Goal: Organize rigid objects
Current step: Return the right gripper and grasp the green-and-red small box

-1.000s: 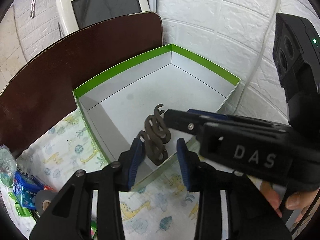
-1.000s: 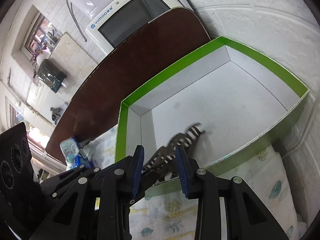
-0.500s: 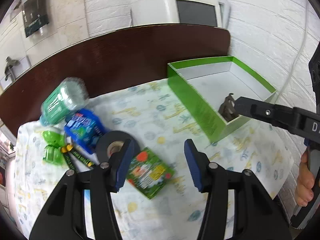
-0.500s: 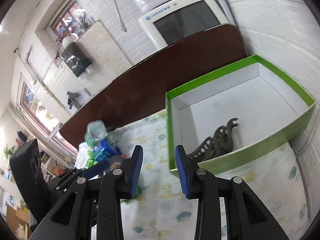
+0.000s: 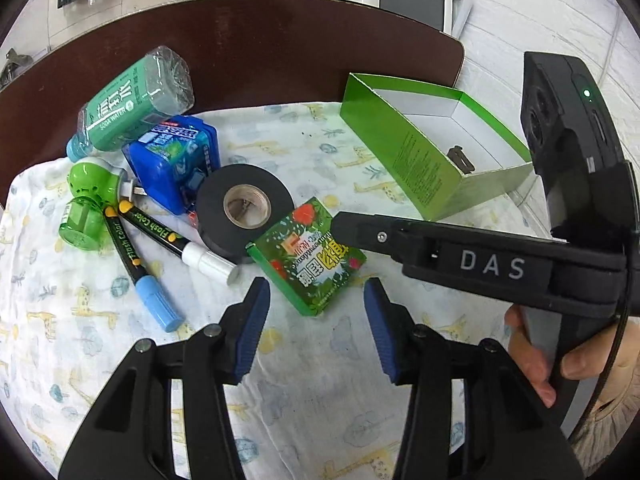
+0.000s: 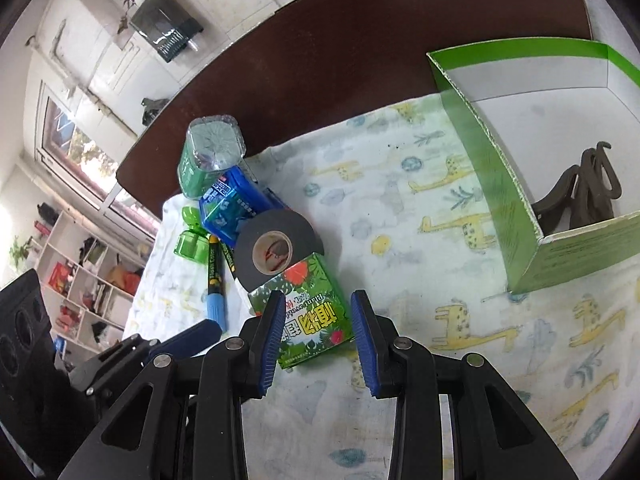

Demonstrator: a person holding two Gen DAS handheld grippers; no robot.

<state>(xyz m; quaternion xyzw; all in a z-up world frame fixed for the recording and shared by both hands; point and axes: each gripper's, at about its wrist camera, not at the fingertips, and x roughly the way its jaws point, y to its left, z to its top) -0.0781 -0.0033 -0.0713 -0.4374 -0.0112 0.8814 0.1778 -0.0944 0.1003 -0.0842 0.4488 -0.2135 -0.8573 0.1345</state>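
Right gripper (image 6: 318,330) was found empty, jaws parted astride the small green box (image 6: 310,316); squarer seating before closing was judged advisable.

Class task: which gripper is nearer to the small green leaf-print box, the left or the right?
The right. The right gripper frames the small green box between its fingers; the left gripper, fingers closing on nothing, hangs just short of it.

Green box (image 6: 496,184) cut off at right edge

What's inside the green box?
Inside the green box there's one dark brown curly stand, leaning by the front wall. That wall hides its bottom and the floor right behind it.
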